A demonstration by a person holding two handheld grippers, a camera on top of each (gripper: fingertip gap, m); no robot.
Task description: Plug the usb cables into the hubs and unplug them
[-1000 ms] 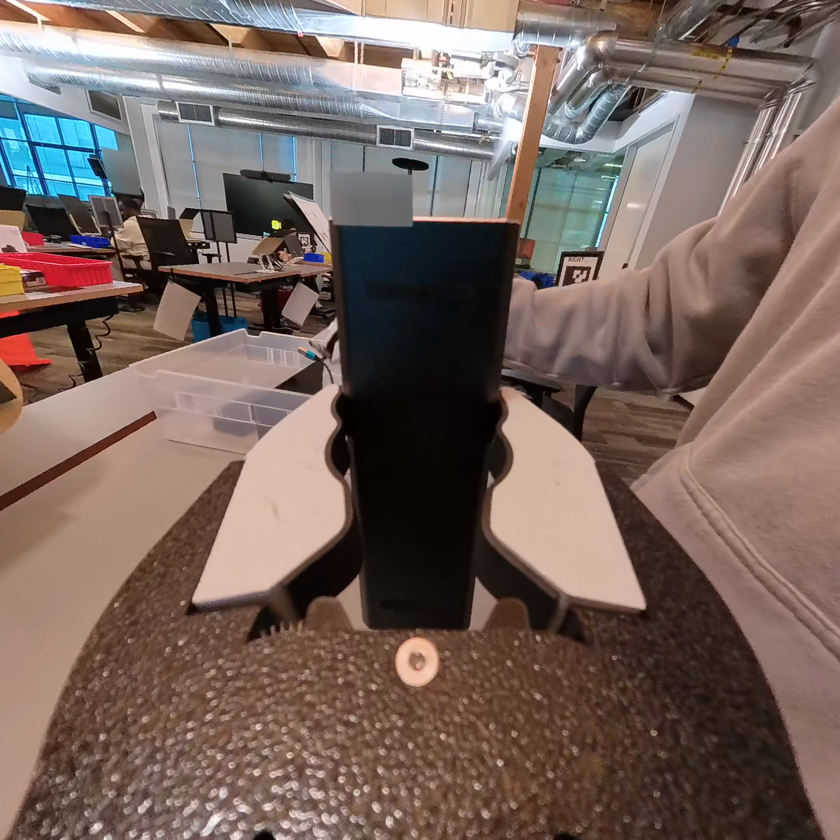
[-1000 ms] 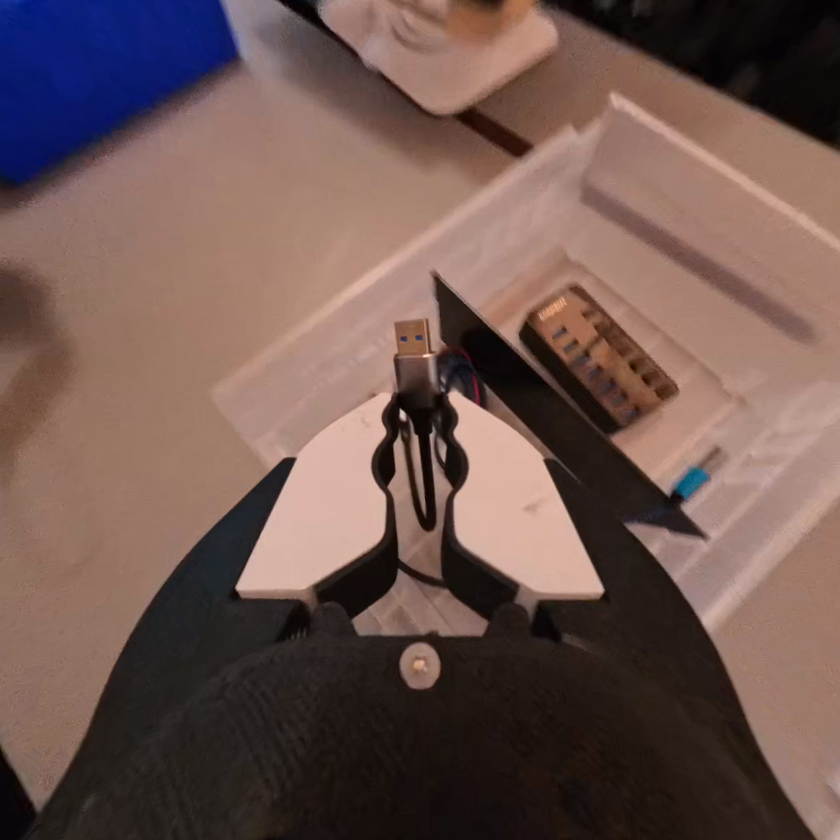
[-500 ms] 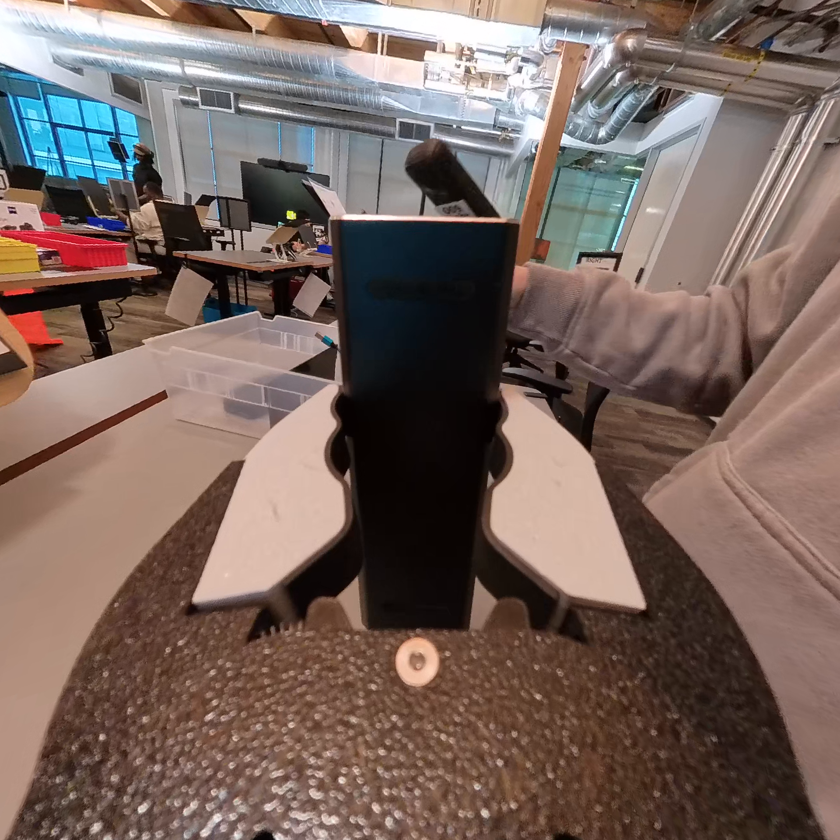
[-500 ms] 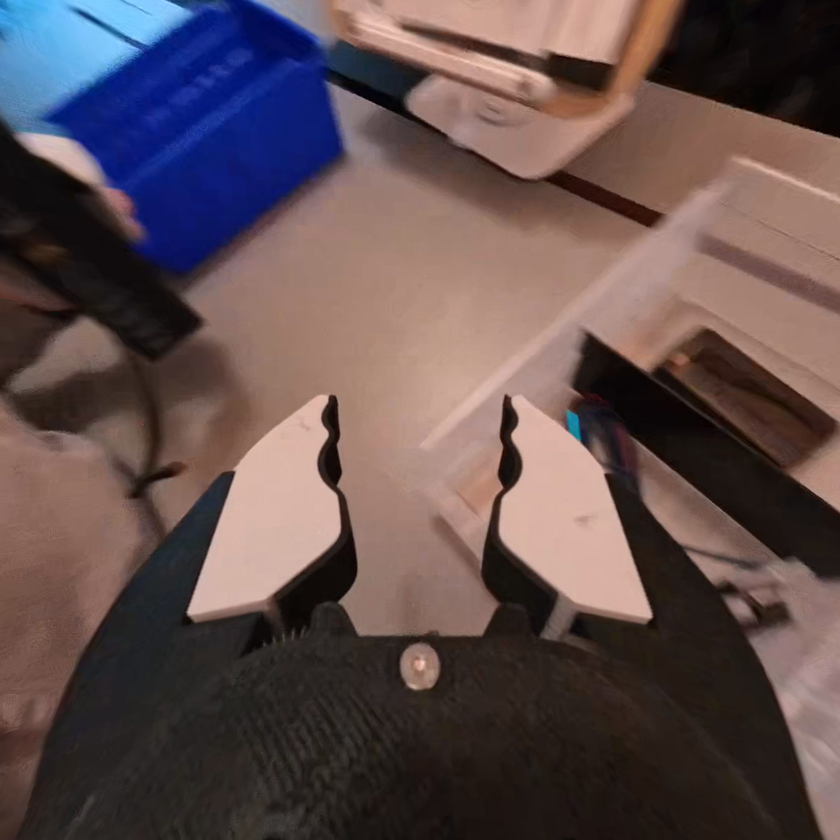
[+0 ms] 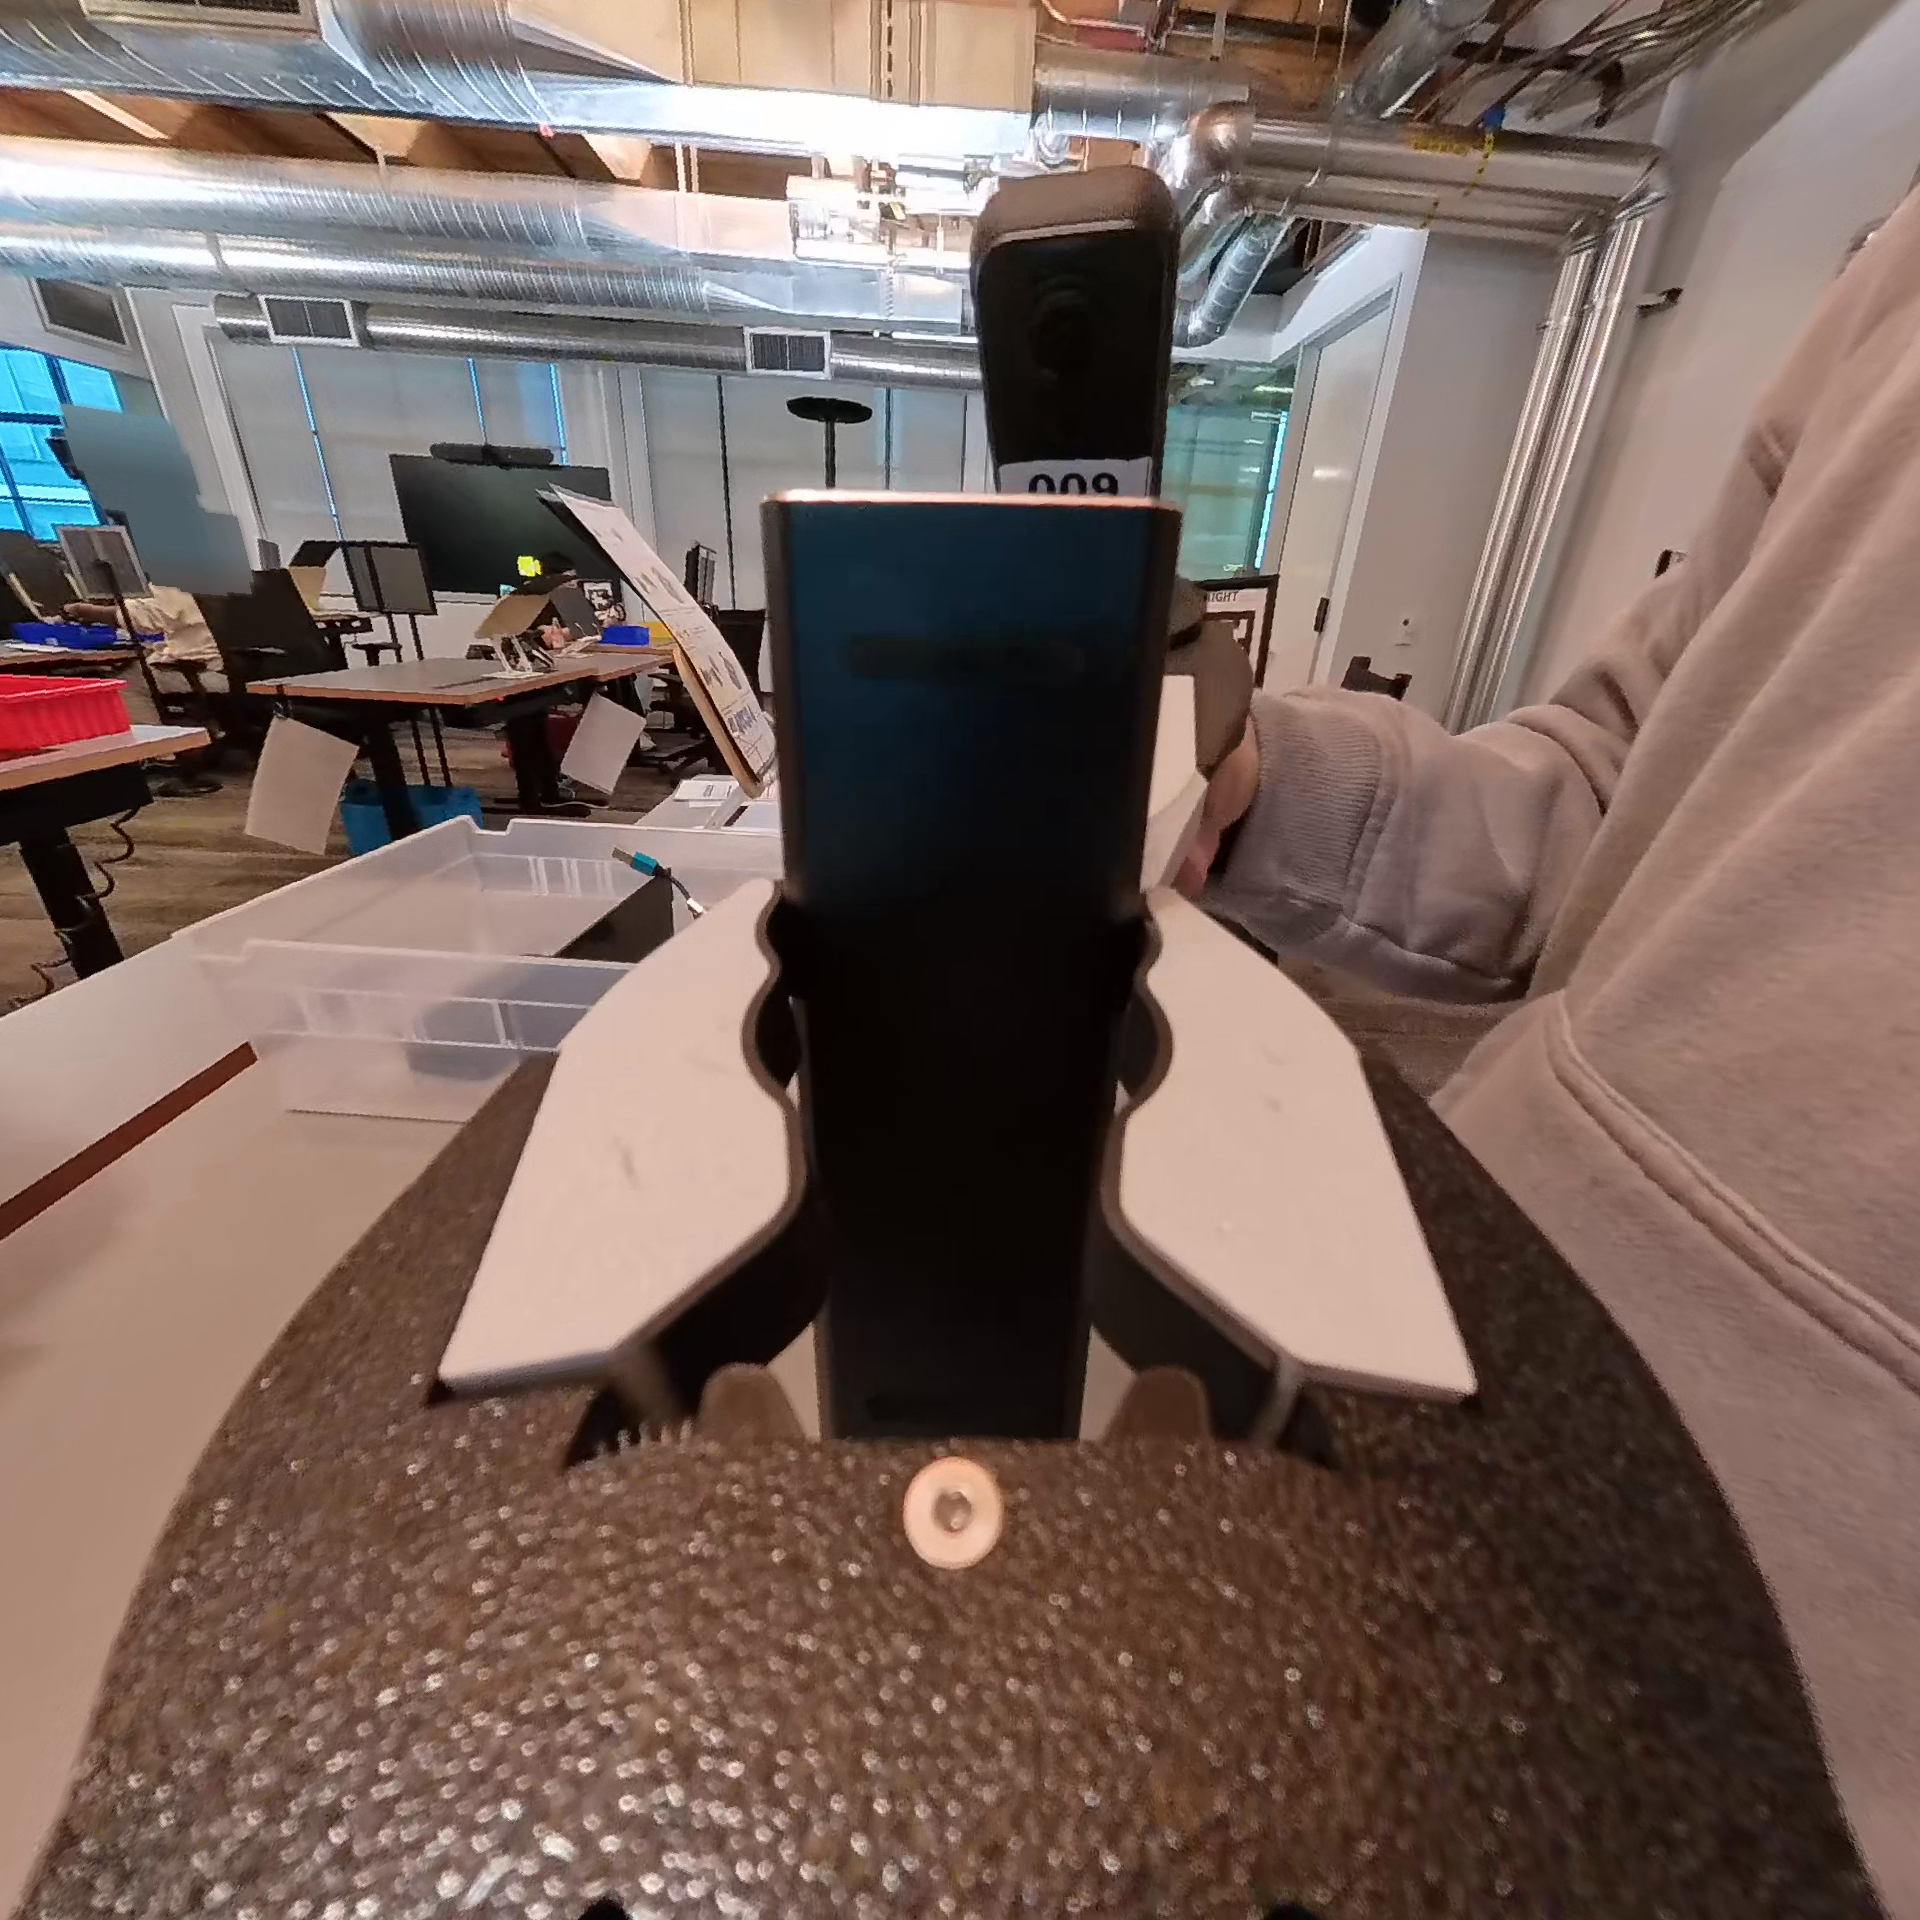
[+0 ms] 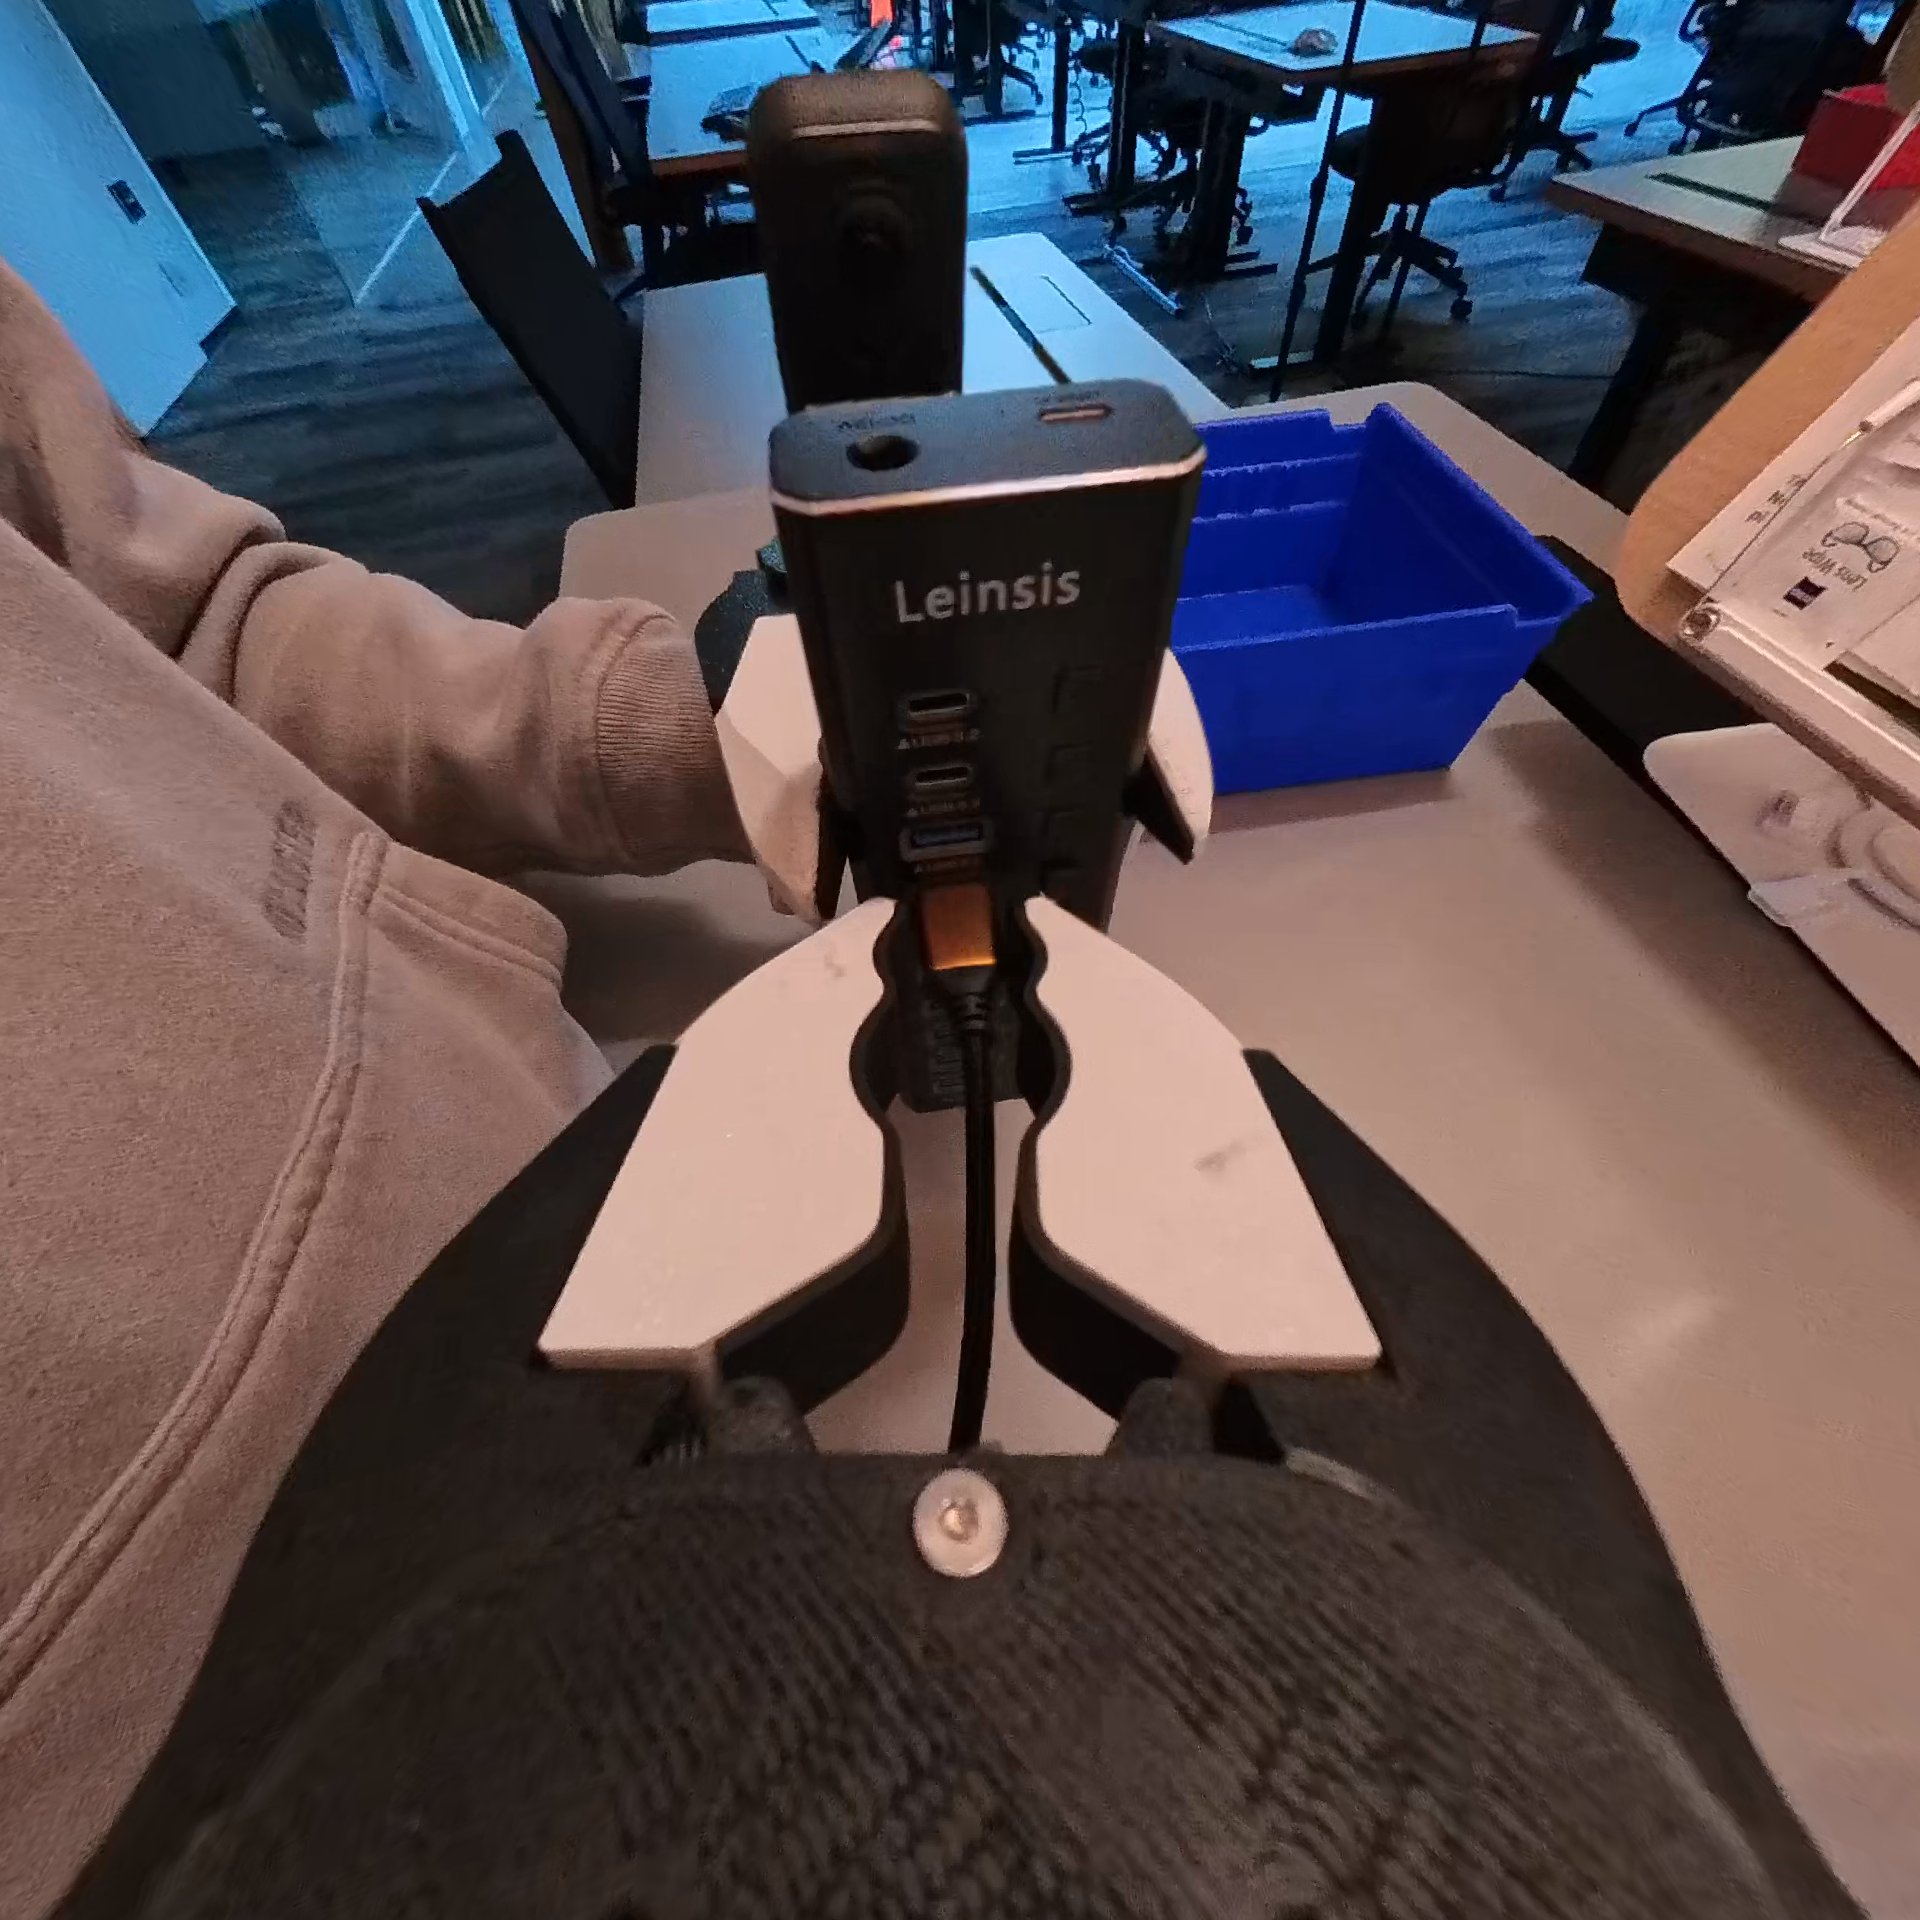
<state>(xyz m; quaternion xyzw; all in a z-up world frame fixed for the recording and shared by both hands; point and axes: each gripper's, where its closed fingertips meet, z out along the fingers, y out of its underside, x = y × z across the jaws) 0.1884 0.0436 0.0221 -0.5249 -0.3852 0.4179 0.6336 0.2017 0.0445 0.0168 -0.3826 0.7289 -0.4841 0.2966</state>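
Right gripper (image 6: pixel 961 940): closed on the plug (image 6: pixel 958 928), pinched at the fingertips; cable (image 6: pixel 971 1226) trailing back between the fingers toward the wrist.
Plug: dead ahead at the tips, nose against the lower part of the hub's port face; seated or only touching, cannot tell, the joint hidden by the tips.
Hub (image 6: pixel 982 665): straight in front, upright, port column facing the right gripper, open ports above the plug.
Left gripper (image 5: pixel 961 940): clamped on the hub (image 5: pixel 966 831) at its lower body, plain back toward its own camera, most of the length standing above the fingers.
Bins: clear tray (image 5: pixel 416 945) ahead-left of the left gripper, a spare plug showing in it; blue bin (image 6: pixel 1351 613) ahead-right of the right gripper.
Risk, misalignment: tilted plug likely to jam at the port lip.
Risk, hub slip: low clamp and push on the face liable to pivot the hub back.
Risk, plug slip: tip-only pinch apt to let the plug slide under insertion force.
Risk, cable: snag between the fingers possible on withdrawal.
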